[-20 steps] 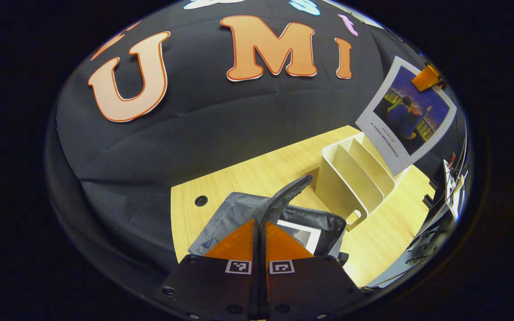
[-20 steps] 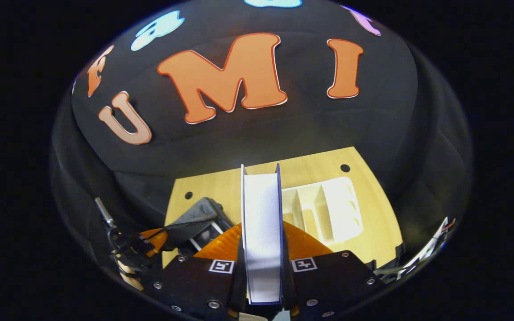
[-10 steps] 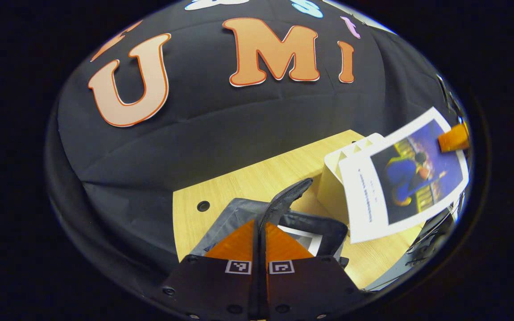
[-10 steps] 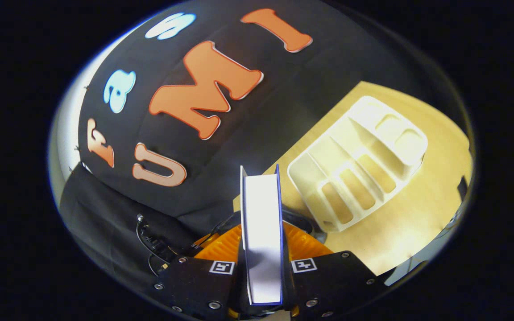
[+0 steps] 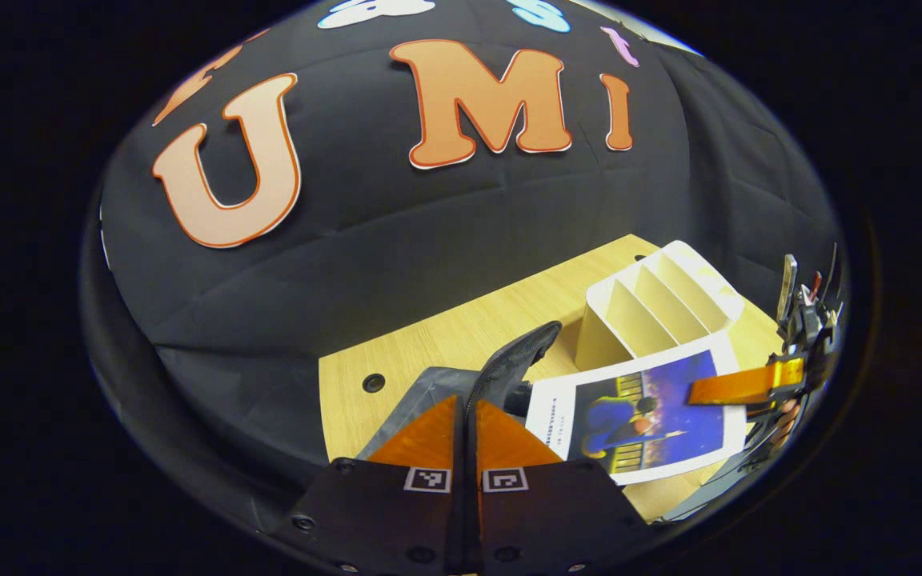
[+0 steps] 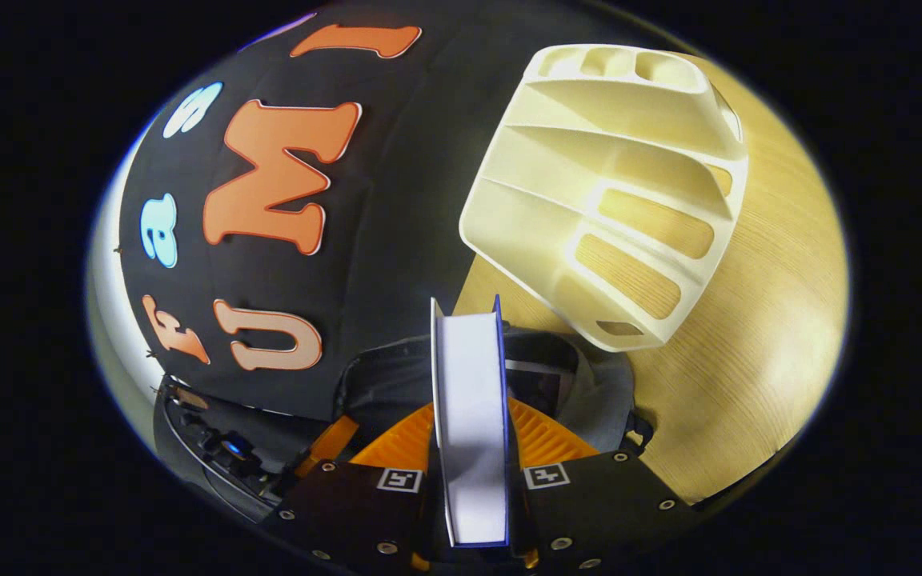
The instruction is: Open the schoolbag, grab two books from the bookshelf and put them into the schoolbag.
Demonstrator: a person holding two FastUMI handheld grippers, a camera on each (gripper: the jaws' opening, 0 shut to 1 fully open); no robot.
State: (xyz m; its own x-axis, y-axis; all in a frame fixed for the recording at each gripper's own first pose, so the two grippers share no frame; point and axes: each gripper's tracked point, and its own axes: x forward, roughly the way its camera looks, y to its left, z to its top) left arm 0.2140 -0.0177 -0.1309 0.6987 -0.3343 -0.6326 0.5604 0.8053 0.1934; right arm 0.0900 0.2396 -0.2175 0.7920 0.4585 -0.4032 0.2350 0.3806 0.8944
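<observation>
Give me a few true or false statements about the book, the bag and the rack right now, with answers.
1. The right gripper grips a book. True.
2. The rack holds several books. False: its slots are empty.
3. The left gripper is wide open. False: it is shut on the bag's flap.
4. The book hangs over the bag. True.
5. The rack lies on the floor. False: it stands on the table.

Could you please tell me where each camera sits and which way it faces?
Left gripper view: rides the left tongs, shut on the schoolbag by its flap, facing across the desk to the wall.
Right gripper view: rides the right tongs, clamping the book, tilted down over the schoolbag.
Shared: book, bookshelf, schoolbag, desk.
</observation>
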